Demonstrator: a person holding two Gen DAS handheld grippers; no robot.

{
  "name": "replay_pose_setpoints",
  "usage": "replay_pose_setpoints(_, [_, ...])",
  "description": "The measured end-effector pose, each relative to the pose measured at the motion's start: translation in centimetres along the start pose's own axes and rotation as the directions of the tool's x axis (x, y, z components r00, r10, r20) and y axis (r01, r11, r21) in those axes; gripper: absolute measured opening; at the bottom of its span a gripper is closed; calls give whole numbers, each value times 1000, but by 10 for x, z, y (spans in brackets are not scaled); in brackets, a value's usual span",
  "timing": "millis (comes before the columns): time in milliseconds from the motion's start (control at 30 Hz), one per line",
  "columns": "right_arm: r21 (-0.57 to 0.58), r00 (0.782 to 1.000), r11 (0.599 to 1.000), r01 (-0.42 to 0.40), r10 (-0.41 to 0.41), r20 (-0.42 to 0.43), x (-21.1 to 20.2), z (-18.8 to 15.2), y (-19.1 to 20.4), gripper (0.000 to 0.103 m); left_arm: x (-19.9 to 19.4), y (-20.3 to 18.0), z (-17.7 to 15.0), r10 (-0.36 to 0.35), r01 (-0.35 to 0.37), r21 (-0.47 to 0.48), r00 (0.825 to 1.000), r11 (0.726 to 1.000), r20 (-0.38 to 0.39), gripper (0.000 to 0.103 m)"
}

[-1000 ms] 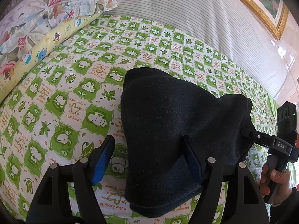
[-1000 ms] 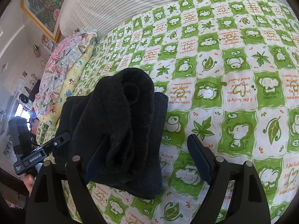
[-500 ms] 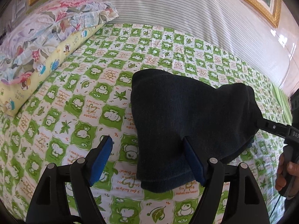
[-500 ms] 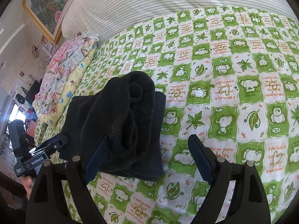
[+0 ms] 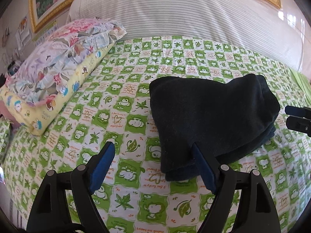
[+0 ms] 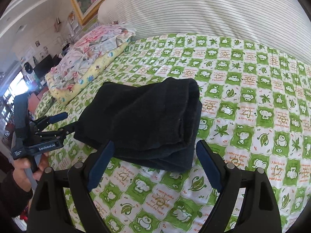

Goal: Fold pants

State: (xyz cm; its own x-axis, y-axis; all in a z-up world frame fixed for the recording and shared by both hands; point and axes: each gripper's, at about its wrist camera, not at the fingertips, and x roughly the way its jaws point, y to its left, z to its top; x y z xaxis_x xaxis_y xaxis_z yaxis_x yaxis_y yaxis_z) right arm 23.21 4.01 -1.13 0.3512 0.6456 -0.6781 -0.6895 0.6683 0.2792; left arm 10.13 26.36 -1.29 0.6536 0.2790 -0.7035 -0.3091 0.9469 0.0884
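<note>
pants (image 6: pixel 147 120) folded on bedspread (image 6: pixel 252 116) | left gripper (image 5: pixel 153 165) spread | right gripper (image 6: pixel 155 163) spread

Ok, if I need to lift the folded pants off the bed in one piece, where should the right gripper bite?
Probably the near edge of the folded pants, approached low from the right gripper side. The stacked layers end there in a thick edge just ahead of its open fingers, so one bite could catch them all. The far rounded fold looks bulkier. The left gripper is open too, beside another edge.

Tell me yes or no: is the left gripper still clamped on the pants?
No. The left gripper is open, its fingers spread apart over the bedsheet, beside the folded pants.
</note>
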Motion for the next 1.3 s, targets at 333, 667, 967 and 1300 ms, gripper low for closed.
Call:
replay_pose_setpoints(333, [-131, 997, 989, 68, -72, -24, 5, -6, 19, 87, -5, 0, -5, 9, -9, 29, 1000, 1000, 10, 83])
replay_pose_setpoints(667, [-193, 994, 977, 91, -100, -39, 13, -5, 23, 87, -2, 0, -8, 1, -2, 40, 1000, 999, 16, 84])
replay_pose_setpoints(967, [-201, 994, 976, 81, -94, -56, 20, -9, 23, 88, -1, -4, -9, -6, 5, 62, 1000, 998, 23, 84])
replay_pose_setpoints(1300, [-196, 994, 977, 81, -93, -55, 19, -10, 22, 88, 0, -8, -11, -3, 2, 84, 1000, 996, 12, 85])
